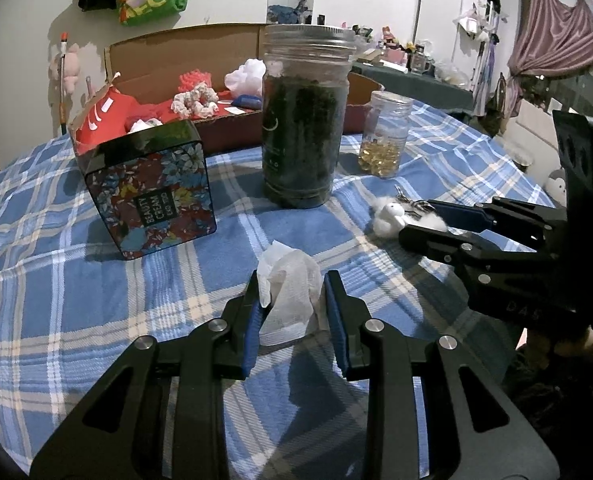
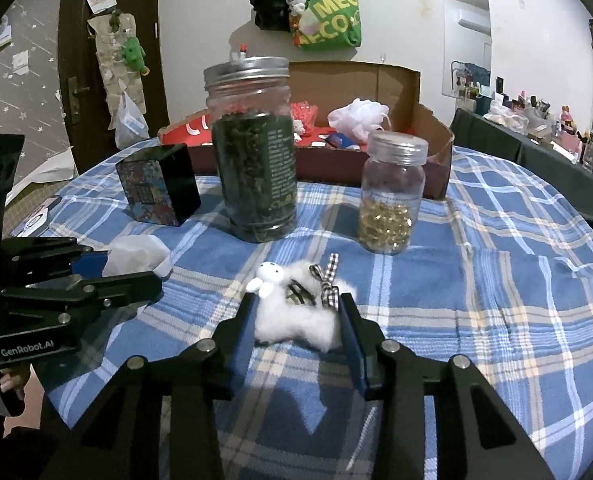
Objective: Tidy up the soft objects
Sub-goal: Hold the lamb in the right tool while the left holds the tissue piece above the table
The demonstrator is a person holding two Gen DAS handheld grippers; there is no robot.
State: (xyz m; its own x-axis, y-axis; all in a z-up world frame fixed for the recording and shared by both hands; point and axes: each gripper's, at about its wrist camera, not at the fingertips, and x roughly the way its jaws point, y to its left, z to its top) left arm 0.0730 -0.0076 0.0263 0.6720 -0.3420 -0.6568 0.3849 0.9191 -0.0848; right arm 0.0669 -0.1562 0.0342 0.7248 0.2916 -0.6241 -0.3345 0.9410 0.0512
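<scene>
white gauze tissue (image 1: 286, 292) sits pinched in the left gripper (image 1: 292, 304) fingers, near side of the tall jar (image 1: 306, 120); right gripper (image 2: 296, 312) fingers clasp the fluffy toy (image 2: 296, 312) right of it. risk: thin, loose holds slipping before the cardboard box (image 1: 232, 46).

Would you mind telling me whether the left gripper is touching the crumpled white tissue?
Touching. In the left wrist view the left gripper has both blue pads pressed against the white tissue, which bulges between them.
</scene>
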